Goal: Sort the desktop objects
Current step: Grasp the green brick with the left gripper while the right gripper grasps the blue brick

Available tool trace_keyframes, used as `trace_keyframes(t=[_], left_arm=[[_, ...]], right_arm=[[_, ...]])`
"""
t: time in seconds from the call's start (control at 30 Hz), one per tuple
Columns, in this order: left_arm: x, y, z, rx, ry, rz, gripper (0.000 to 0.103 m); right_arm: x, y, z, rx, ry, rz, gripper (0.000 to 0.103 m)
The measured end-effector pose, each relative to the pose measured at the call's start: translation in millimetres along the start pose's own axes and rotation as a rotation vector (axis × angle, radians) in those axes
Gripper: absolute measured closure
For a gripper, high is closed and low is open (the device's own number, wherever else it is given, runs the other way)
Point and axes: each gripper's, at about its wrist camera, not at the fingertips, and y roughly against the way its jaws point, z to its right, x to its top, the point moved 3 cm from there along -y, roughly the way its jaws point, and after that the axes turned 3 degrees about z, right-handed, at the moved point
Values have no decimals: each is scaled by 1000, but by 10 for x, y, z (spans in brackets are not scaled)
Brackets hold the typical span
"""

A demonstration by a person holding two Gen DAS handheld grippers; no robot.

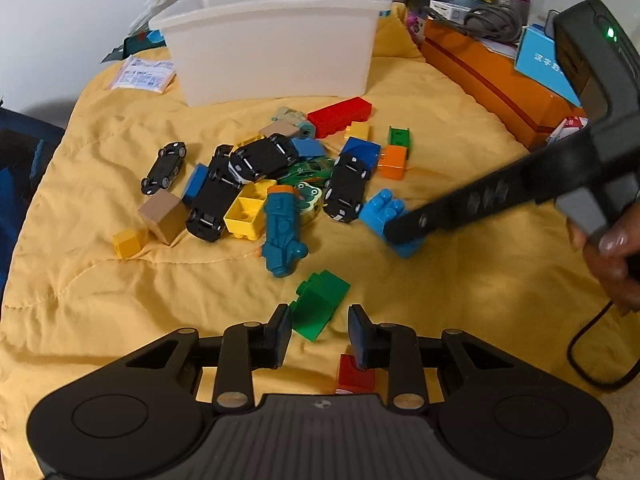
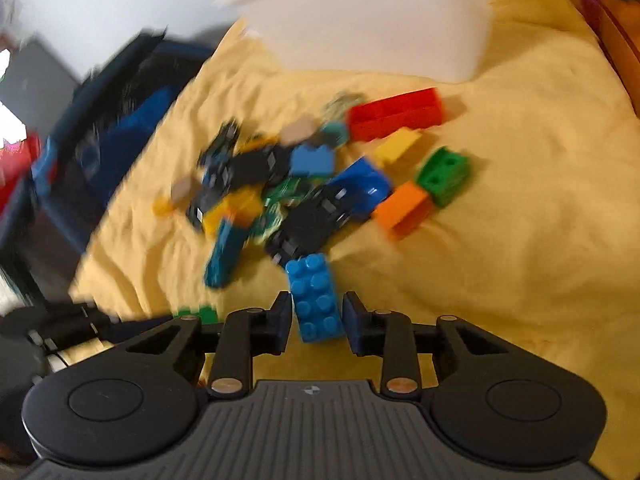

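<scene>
A yellow quilted cloth (image 1: pixel 440 120) covers the table, and on it lies a loose heap of plastic building bricks and small black toy cars (image 1: pixel 260 158). Behind the heap stands a white translucent plastic bin (image 1: pixel 276 40), upright with its open top facing up. To the right of the bin sits a long orange cardboard box (image 1: pixel 492 76) with a blue carton on top of it.

The left gripper (image 1: pixel 320 332) hangs low over the near edge of the cloth with its fingers (image 1: pixel 280 334) spread moderately wide and nothing clamped between them. A green sloped plastic brick (image 1: pixel 318 304) lies on the cloth just ahead of the gap, nearer the left finger; whether that finger touches it cannot be told. A small red brick (image 1: pixel 354 374) lies on the cloth under the right finger.

The right gripper (image 2: pixel 316 316) reaches into the heap from the right side. In its own blurred view, a light blue studded rectangular brick (image 2: pixel 316 298) sits between its fingers (image 2: pixel 282 320), studs facing the camera, with a thin gap showing on each side, so the fingers are narrowly apart and straddle the brick; a firm clamp cannot be confirmed. In the left wrist view the same brick rests on the cloth at the right edge of the heap, just beside one black toy car, with the dark finger of the right gripper laid across it.

Further in the heap are a long red brick (image 1: pixel 340 116), an orange cube brick (image 1: pixel 394 162), a teal toy figure (image 1: pixel 282 236) and a tan cube (image 1: pixel 164 216)
</scene>
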Motion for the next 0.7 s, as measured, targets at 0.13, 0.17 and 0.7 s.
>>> trace_keyframes(t=[0.13,0.17,0.7], left_arm=[[-23,44,17,-74,11,-16,68],[-33,41,29,-92,13,-23,68],[176,-241,13,-10,-69,4,74]], right_arm=[[-93,-21,-128,-10,95,-24,70],[-113,-14,-126,-16,106,-23,70],[-159,-1,-176,-39,157,19,64]])
